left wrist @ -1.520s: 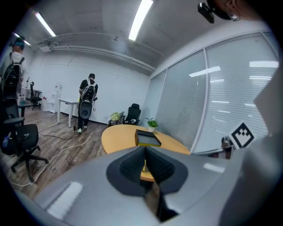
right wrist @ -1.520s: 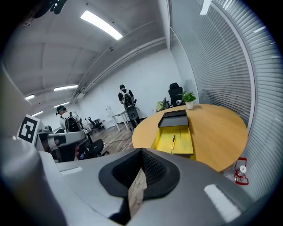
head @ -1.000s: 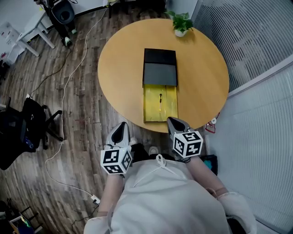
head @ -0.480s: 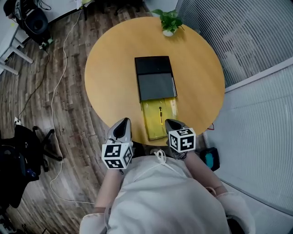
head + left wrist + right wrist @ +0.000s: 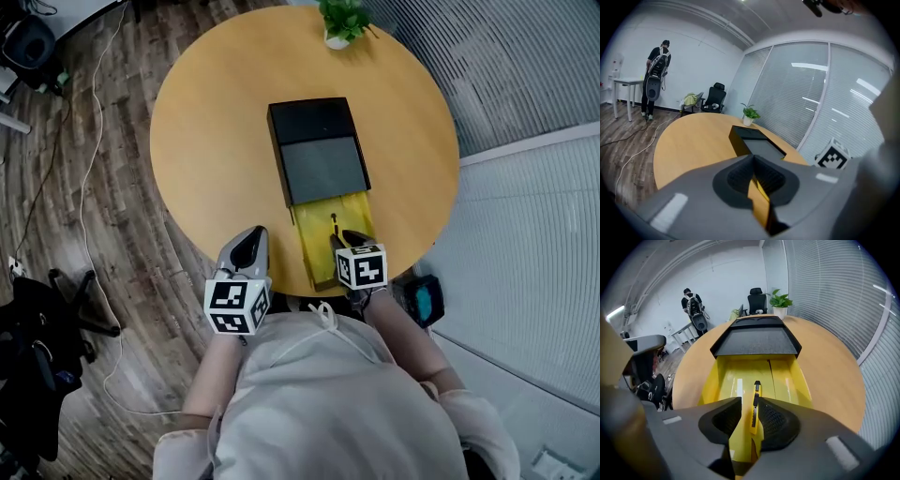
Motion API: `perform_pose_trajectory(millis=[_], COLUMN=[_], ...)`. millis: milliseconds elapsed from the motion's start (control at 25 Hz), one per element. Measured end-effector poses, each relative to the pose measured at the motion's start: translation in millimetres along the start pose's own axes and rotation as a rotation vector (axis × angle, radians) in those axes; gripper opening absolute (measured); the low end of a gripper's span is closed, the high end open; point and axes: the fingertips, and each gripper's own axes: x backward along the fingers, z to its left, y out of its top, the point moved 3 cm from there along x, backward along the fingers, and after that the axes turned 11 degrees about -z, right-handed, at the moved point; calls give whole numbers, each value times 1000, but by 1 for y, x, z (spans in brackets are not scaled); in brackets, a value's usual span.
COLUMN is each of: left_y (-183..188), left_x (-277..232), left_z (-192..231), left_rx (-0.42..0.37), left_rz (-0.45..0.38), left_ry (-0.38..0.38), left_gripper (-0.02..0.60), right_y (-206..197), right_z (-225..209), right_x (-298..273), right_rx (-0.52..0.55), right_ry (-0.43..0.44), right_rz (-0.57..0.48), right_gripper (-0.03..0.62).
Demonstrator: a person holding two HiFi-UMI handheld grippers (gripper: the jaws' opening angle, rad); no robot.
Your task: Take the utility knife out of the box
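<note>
A black box (image 5: 319,150) lies on the round wooden table (image 5: 206,141), its yellow inner tray (image 5: 309,239) slid out toward me. The yellow utility knife (image 5: 334,228) lies lengthwise in the tray. My right gripper (image 5: 349,240) hangs over the tray's near end, pointing steeply down. Its jaws are opening, and in the right gripper view the knife (image 5: 755,404) shows in the gap of the right gripper (image 5: 749,416), below the pads and untouched. My left gripper (image 5: 248,244) is shut and empty at the table's near-left edge. The left gripper view looks past the left gripper (image 5: 752,166) at the box (image 5: 752,143).
A small potted plant (image 5: 342,23) stands at the table's far edge. A glass wall with blinds (image 5: 525,84) runs along the right. A black office chair (image 5: 37,319) and a floor cable (image 5: 89,244) are at the left. A person (image 5: 656,77) stands far off.
Both grippers have moved forward to the table. The right one has come down over the near end of the yellow tray, and the left one has reached the table's near edge.
</note>
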Motion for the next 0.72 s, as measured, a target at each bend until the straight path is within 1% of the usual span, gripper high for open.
perform_pose_trajectory(millis=[160,360,560,720], left_y=[0,-12,-11,-11], left_x=[-13,-18,-20,-23], left_z=[17,28,34,30], left_rx=[19,38,41,31], left_rz=[8,37,48,55], left_ry=[2,1,-8,-21], left_gripper=[6,6,6,6], right_y=[-1,-9,-8,-8], right_z=[-2,-8,-3,-5], right_x=[-20,-38,-38,-37], right_rx=[-19,-15,17,32], right_ry=[-28,-61,-49,-42], right_rz=[60,122,121,114], right_gripper=[117,110,106,66])
